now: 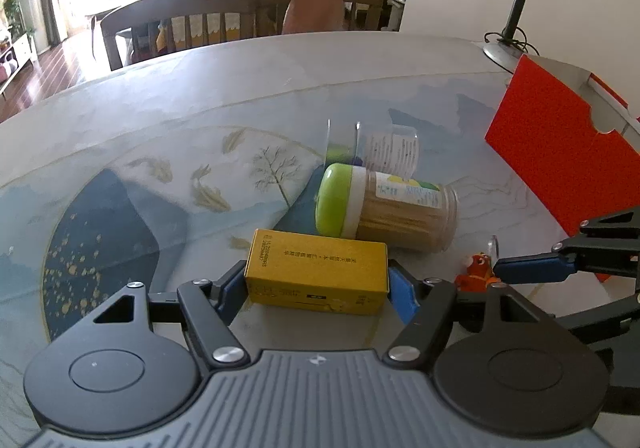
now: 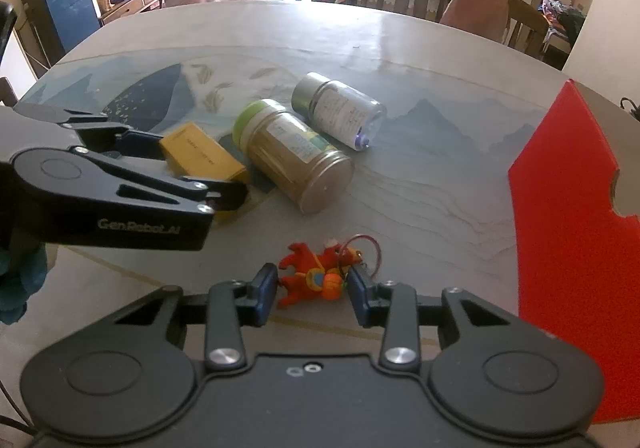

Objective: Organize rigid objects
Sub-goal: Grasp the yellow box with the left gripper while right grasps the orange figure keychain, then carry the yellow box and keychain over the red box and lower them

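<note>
My left gripper (image 1: 318,290) has a yellow box (image 1: 318,278) between its fingers, both pads against the box ends; the box rests on the table. It also shows in the right wrist view (image 2: 202,157). My right gripper (image 2: 312,290) brackets a small red and orange toy figure (image 2: 314,278) with a ring loop, pads touching its sides. The toy also shows in the left wrist view (image 1: 476,272). A jar with a green lid (image 1: 384,207) and a clear jar (image 1: 384,149) lie on their sides behind the box.
A red open box (image 1: 560,151) stands at the right, also in the right wrist view (image 2: 572,248). A desk lamp (image 1: 524,3) stands at the far right corner. Wooden chairs (image 1: 180,23) line the far edge of the patterned table (image 1: 160,151).
</note>
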Demonstrator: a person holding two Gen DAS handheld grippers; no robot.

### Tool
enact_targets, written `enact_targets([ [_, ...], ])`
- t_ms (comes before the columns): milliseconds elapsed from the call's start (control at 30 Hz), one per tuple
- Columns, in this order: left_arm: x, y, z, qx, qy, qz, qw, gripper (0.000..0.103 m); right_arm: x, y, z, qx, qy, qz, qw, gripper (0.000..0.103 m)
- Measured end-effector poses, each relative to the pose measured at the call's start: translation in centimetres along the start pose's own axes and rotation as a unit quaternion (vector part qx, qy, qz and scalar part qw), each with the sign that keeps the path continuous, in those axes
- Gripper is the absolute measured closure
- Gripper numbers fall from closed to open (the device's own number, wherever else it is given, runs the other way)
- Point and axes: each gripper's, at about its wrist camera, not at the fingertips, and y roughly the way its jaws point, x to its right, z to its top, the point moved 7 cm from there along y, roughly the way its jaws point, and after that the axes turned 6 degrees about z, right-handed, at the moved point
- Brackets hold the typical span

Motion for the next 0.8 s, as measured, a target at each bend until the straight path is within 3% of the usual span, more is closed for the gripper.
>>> enact_targets([
  [500,0.5,-3.6,-1.1,-0.016,-0.029,-0.011,0.9994,0.033,0.1,-4.4,-0.5,0.019,0.027,0.024,0.999,0.067],
  [800,1.5,-6.9,-0.7,-0.014,-0.021,-0.015,0.9996,0.033,-0.2,-8.7,-0.3,0.034,0.026,0.041,0.998,0.067],
])
